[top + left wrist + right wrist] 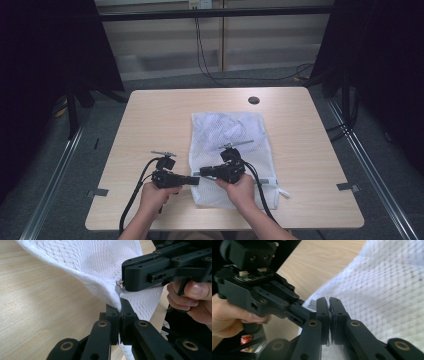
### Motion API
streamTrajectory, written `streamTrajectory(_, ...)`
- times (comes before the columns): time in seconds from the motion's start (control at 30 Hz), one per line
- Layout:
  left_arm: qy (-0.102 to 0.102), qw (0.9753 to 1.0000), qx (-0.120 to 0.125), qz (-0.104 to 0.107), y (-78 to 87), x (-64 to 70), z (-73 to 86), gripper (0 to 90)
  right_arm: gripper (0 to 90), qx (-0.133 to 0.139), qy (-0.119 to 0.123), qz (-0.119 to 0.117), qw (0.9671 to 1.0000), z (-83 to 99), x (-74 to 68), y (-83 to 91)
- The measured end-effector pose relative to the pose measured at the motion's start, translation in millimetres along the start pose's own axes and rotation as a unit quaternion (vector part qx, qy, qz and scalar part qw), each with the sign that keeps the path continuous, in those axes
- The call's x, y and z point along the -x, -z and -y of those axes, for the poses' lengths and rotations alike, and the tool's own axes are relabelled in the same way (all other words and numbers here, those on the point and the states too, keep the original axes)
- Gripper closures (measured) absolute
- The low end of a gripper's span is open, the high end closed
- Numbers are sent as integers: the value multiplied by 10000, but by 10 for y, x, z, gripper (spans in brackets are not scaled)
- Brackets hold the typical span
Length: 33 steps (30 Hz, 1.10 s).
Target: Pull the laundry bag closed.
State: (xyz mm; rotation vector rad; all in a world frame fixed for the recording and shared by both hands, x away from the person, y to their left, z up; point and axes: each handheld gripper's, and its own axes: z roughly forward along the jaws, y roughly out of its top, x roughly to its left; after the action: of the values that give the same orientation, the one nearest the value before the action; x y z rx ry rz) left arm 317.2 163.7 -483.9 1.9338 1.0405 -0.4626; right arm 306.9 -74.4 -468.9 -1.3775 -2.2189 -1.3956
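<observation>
- Looking at the high view: your left gripper (192,179) and right gripper (201,173) meet tip to tip at the near-left edge of the white mesh laundry bag (235,145), which lies flat on the table (150,125). The bag's far end stretches away beyond both sets of jaws.
- Left gripper view: your jaws are clamped shut on a fold of the mesh bag (100,267), cloth bunched and lifted just above them. The right gripper (124,285) sits just above your tips, by the small metal zipper pull (120,284); it looks pinched on it.
- Right gripper view: jaws pressed together at the bag (387,290) edge; what they hold is hidden. The left gripper (305,305) touches in from the left.
- Handling: light, limp and stretchy, and the mesh snags. Grip the seam or zipper tape rather than open mesh, and pull gently.
</observation>
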Motion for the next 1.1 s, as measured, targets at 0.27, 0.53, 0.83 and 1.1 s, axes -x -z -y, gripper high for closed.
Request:
streamTrajectory(0.27,78,10000,36,29,10,-22,14,881,866,9,-73,-57,10000,19,51,21)
streamTrajectory(0.53,89,9999,65,48,17,-16,14,881,866,-23,-55,-43,10000,19,52,36)
streamTrajectory(0.83,54,9999,87,6,29,-1,9,881,866,-1,-72,-26,10000,25,88,78)
streamTrajectory(1.1,-53,9999,65,-88,33,2,4,881,866,-33,-44,-22,10000,25,92,85)
